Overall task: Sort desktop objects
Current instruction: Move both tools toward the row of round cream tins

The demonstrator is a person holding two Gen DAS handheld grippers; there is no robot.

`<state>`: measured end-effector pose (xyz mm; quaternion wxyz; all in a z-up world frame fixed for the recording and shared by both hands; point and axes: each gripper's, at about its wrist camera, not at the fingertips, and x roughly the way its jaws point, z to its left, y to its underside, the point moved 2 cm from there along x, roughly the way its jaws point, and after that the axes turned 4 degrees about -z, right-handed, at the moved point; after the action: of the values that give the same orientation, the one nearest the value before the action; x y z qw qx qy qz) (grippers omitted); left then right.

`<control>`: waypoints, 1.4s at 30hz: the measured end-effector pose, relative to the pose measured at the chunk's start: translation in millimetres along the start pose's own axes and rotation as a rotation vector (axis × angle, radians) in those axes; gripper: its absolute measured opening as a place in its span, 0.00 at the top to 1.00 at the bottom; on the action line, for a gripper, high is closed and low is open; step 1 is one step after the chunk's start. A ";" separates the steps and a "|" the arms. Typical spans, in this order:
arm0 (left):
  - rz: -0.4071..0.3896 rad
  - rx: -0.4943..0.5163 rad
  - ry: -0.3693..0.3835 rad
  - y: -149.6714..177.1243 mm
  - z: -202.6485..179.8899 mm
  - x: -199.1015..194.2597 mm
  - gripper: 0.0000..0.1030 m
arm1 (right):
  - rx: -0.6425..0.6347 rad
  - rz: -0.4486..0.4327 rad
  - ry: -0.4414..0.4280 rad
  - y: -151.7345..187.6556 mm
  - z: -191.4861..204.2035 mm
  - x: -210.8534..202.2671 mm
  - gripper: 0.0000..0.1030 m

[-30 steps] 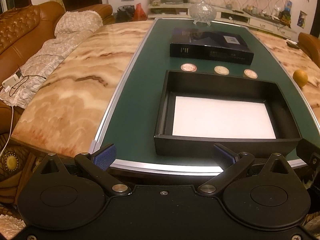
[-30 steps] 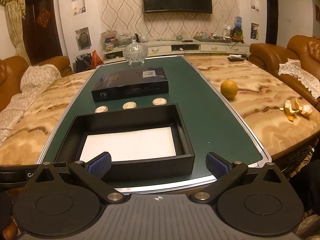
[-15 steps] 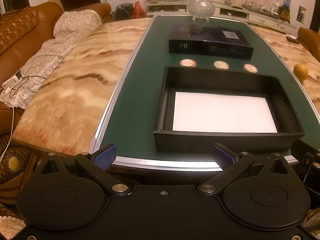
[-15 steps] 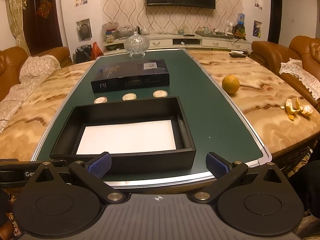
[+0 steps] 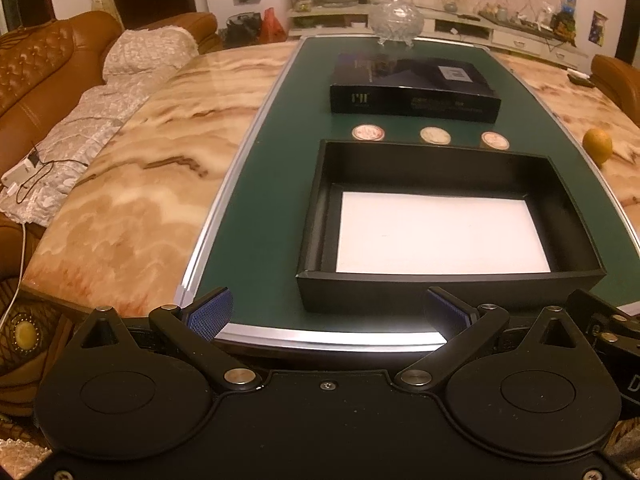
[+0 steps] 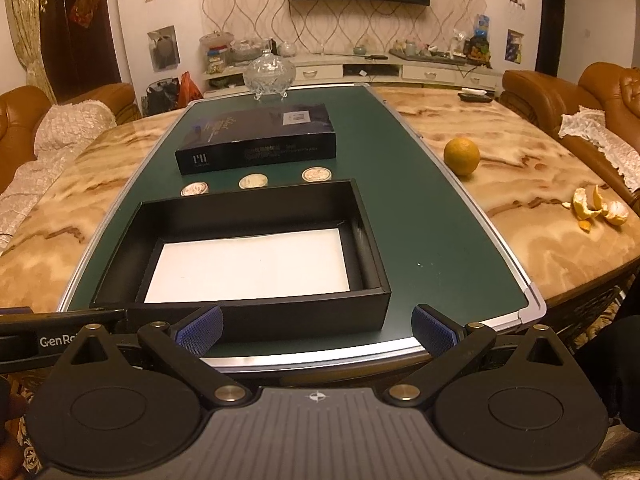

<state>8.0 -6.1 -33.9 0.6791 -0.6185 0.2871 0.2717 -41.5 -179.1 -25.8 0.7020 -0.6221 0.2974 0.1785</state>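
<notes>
An open black box (image 5: 572, 216) (image 6: 372, 240) with a white sheet on its floor sits on the green mat near the table's front edge. Behind it lie three round coins (image 5: 435, 135) (image 6: 253, 181) in a row. Further back rests a closed black box lid (image 5: 412, 84) (image 6: 256, 138). My left gripper (image 5: 328, 314) is open at the mat's front edge, left of the box's front wall. Just in front of the box, my right gripper (image 6: 318, 326) also hangs open. Neither holds anything.
A glass lidded bowl (image 6: 270, 76) stands at the mat's far end. An orange (image 6: 461, 156) (image 5: 597, 146) and some peel (image 6: 596, 208) lie on the marble table at the right. Brown sofas flank both sides. The other gripper's body (image 5: 612, 332) shows at the lower right.
Both grippers have dipped then risen a little while staying at the table's front edge. The jaws remain wide apart. Nothing on the table has moved.
</notes>
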 end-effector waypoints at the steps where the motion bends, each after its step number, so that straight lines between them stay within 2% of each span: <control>1: 0.001 0.004 0.000 0.1 -1.1 0.7 0.00 | -0.002 0.005 -0.007 -0.1 0.2 1.0 0.00; 21: 0.046 0.023 -0.016 -3.0 -1.0 21.1 0.00 | -0.066 0.037 -0.010 -4.1 12.0 20.9 0.00; 37: 0.038 0.012 -0.003 -29.6 3.2 45.0 0.00 | -0.088 0.050 -0.008 -27.5 17.4 48.4 0.00; 42: 0.042 0.017 0.002 -39.2 1.9 53.9 0.00 | -0.083 0.069 -0.033 -35.3 17.0 60.5 0.00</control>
<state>73.5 -6.9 -46.1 0.6784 -0.6067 0.3029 0.2828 29.7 -175.4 -36.6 0.6738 -0.6371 0.2994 0.2247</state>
